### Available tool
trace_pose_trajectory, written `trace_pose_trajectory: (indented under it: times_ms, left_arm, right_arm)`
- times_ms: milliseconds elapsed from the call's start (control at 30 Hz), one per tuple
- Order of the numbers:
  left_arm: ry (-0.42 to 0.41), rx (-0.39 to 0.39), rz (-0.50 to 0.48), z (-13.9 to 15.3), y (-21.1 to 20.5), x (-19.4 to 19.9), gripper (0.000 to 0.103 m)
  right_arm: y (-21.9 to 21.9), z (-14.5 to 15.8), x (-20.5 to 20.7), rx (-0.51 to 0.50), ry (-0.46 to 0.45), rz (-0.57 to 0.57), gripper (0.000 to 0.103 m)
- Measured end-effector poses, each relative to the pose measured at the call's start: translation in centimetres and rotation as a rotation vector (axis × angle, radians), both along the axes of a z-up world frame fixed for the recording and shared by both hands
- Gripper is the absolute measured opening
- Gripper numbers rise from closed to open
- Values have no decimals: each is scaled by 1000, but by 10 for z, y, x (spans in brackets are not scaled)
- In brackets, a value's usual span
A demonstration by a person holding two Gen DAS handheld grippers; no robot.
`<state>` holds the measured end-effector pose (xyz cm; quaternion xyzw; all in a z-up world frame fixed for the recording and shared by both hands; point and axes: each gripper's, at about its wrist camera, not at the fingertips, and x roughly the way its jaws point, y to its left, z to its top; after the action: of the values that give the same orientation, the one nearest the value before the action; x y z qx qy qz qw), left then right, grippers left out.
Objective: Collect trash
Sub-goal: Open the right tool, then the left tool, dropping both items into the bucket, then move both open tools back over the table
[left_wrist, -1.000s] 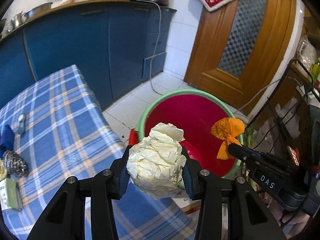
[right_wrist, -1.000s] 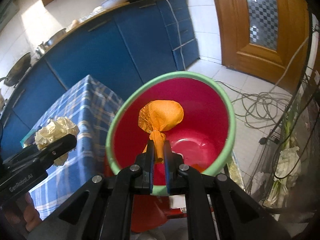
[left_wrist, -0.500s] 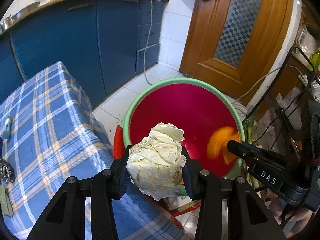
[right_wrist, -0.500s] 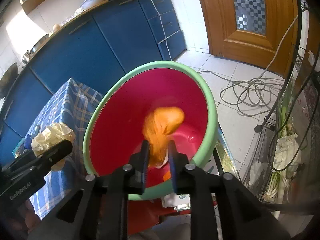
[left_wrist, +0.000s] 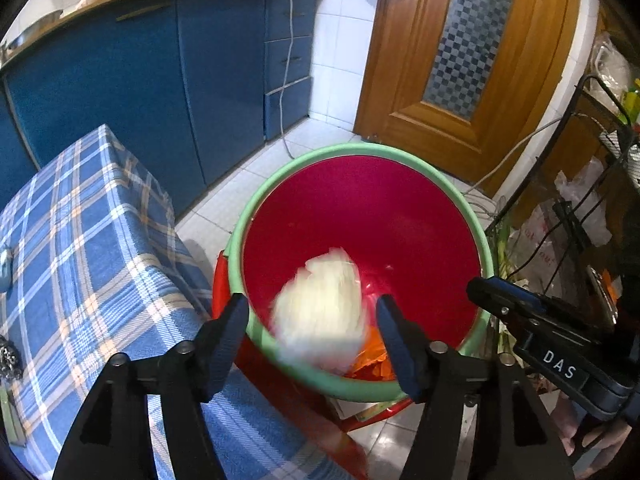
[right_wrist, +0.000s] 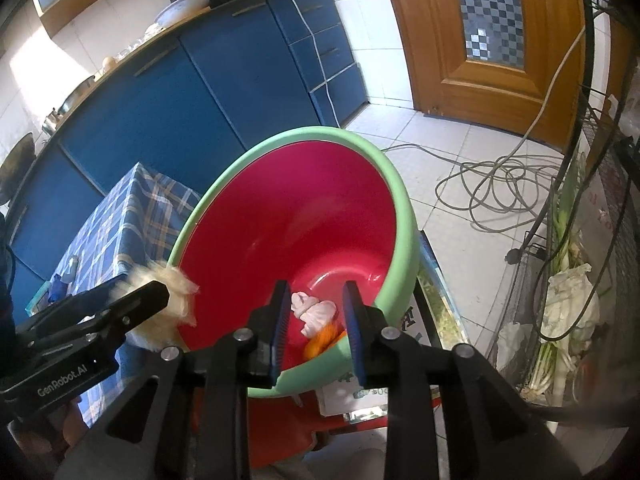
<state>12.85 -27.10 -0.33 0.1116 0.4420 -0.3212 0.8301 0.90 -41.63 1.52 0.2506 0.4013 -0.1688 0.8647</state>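
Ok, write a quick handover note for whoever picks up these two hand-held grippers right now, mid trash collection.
Left hand-held gripper: jaws opening, pads clear of the crumpled paper ball, which shows blurred between them above the red basin.
Right hand-held gripper: jaws opening, nothing between them.
Orange wrapper lies in the basin bottom beside a white scrap.
Done: orange wrapper binned, paper ball let go over the basin.
Left: confirm the ball lands inside, then check the checked tablecloth for more trash; small items sit at its far left edge.
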Motion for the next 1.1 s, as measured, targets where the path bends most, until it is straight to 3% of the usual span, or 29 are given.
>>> trace_pose_trajectory:
  times_ms: [333,467,1100]
  left_arm:
    - [4,-23,37,4,14,1,68]
    - [8,-36,65,9,25,0,68]
    - [-70,-81,323,47,144,-4,68]
  right_arm:
    - [3,4,-4,-3,-12,8,29]
    - [8,7,-4,-4,-19,25,34]
    - [58,32,9,-35,-64,150,44]
